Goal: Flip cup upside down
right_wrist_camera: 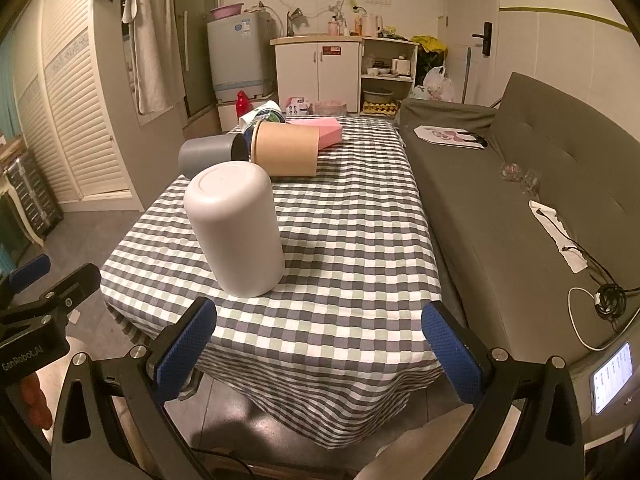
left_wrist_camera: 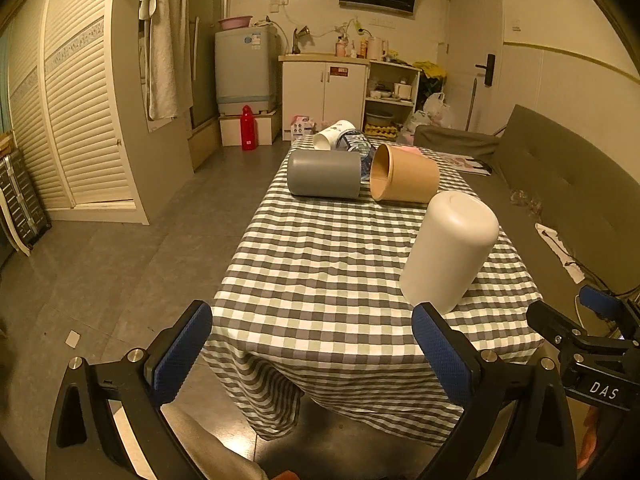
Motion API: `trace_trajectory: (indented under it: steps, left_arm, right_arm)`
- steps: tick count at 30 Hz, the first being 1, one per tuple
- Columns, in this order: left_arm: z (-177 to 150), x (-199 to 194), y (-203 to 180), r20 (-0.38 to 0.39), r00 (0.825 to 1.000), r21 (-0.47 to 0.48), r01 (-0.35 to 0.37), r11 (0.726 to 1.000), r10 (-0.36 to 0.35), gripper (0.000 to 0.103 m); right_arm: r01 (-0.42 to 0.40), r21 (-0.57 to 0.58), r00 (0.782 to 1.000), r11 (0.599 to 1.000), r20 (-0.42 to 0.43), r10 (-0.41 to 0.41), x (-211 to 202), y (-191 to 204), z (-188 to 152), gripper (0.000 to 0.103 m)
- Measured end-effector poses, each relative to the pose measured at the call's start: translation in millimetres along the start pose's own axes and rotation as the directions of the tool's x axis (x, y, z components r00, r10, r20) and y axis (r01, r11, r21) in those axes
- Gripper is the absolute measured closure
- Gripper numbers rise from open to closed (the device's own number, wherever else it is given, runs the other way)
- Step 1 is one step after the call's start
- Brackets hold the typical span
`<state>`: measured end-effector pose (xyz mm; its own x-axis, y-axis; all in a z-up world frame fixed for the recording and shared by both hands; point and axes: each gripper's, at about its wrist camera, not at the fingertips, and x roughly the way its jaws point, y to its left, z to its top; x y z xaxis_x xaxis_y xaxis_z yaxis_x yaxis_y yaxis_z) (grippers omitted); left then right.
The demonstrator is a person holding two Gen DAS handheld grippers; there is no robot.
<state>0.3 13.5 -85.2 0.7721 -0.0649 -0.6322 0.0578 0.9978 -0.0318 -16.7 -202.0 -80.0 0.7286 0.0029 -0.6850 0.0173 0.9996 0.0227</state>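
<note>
A white cup (left_wrist_camera: 450, 250) stands upside down on the checked tablecloth (left_wrist_camera: 320, 264), base up, near the front right; it also shows in the right wrist view (right_wrist_camera: 236, 228). Behind it a grey cup (left_wrist_camera: 325, 174) and a tan paper cup (left_wrist_camera: 402, 179) lie on their sides, also in the right wrist view: grey cup (right_wrist_camera: 208, 154), tan cup (right_wrist_camera: 286, 148). My left gripper (left_wrist_camera: 312, 350) is open and empty, in front of the table edge. My right gripper (right_wrist_camera: 320, 346) is open and empty, just short of the white cup.
A white printed cup (left_wrist_camera: 334, 134) and a crumpled bottle (left_wrist_camera: 356, 142) lie at the far end, with a pink box (right_wrist_camera: 322, 130). A grey sofa (right_wrist_camera: 520, 200) runs along the table's right side with cables and a phone (right_wrist_camera: 612, 376). Floor lies to the left.
</note>
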Motion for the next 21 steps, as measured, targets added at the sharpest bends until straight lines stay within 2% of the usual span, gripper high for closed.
trace_trajectory:
  steps: [21]
  left_arm:
    - [-0.5,2.0,2.3,-0.002,1.000,-0.006,-0.010,1.000,0.010,0.000]
  right_arm:
    - [0.007,-0.013,1.000,1.000,-0.017,-0.007,5.9,4.1,-0.2,0.000]
